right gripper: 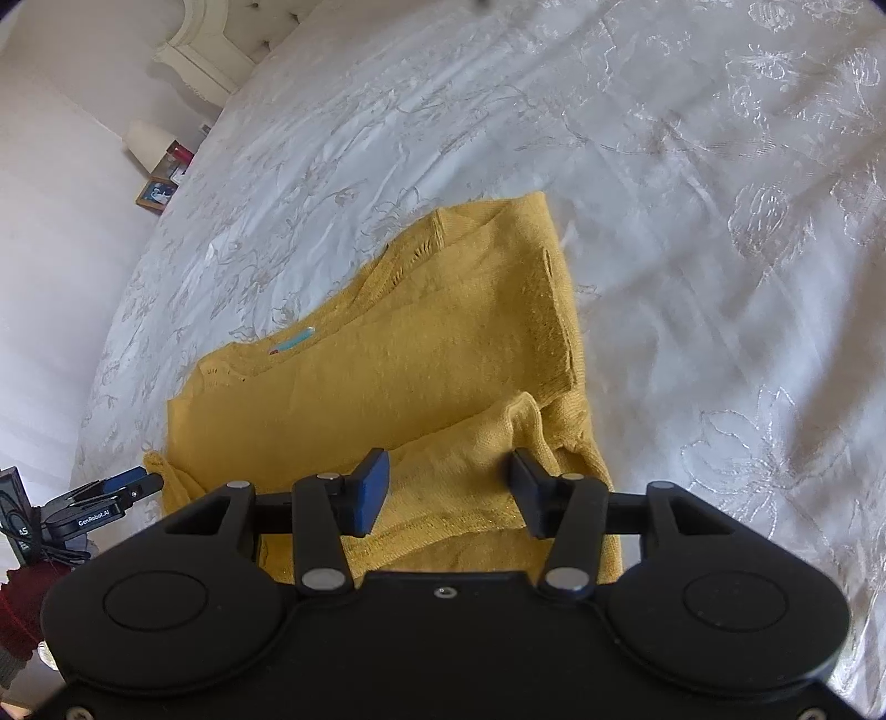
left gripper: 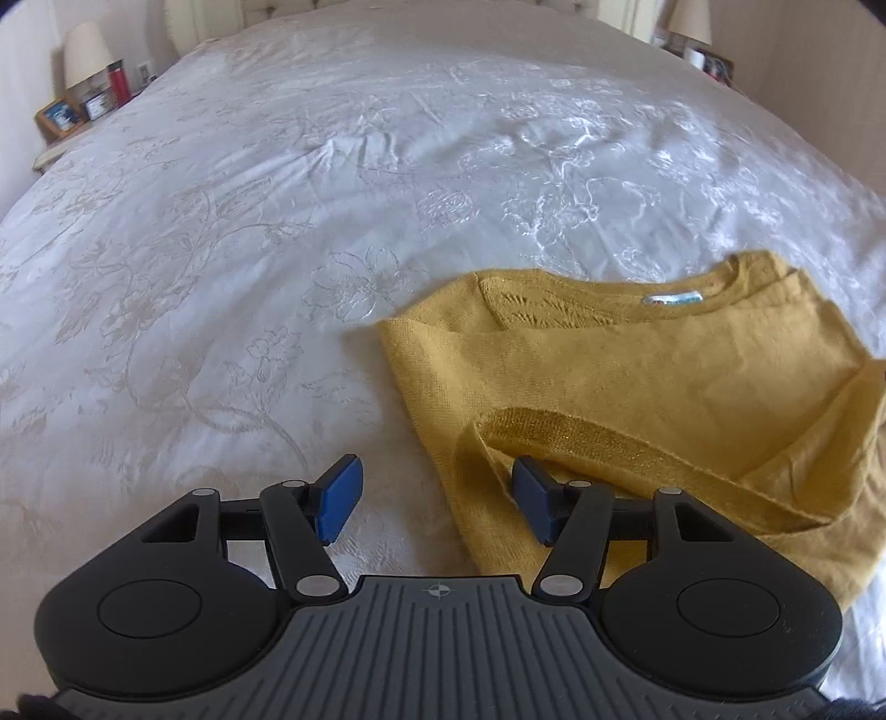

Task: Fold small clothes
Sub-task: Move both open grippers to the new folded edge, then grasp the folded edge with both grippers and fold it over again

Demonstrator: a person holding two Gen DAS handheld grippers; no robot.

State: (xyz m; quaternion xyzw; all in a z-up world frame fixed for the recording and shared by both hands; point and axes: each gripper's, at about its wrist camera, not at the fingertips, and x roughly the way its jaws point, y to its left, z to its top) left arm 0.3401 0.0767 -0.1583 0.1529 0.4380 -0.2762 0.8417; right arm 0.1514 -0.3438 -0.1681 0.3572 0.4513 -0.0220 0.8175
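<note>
A mustard-yellow knitted sweater (left gripper: 637,376) lies partly folded on the white embroidered bedspread (left gripper: 221,249), its neck label (left gripper: 673,299) facing up. My left gripper (left gripper: 437,495) is open at the sweater's near left corner. One blue pad hangs over bare bedspread, the other over the curled hem. In the right wrist view the sweater (right gripper: 387,376) fills the middle. My right gripper (right gripper: 448,490) is open above a folded-over sleeve at the near edge, and its pads do not press the fabric. The left gripper (right gripper: 141,483) shows at the sweater's left corner.
A nightstand at the back left holds a lamp (left gripper: 86,52), a red bottle (left gripper: 118,83) and a framed photo (left gripper: 60,115). A second lamp (left gripper: 689,19) stands at the back right. A cream headboard (right gripper: 205,50) rises beyond the bed. A red sleeve (right gripper: 22,609) shows at the lower left.
</note>
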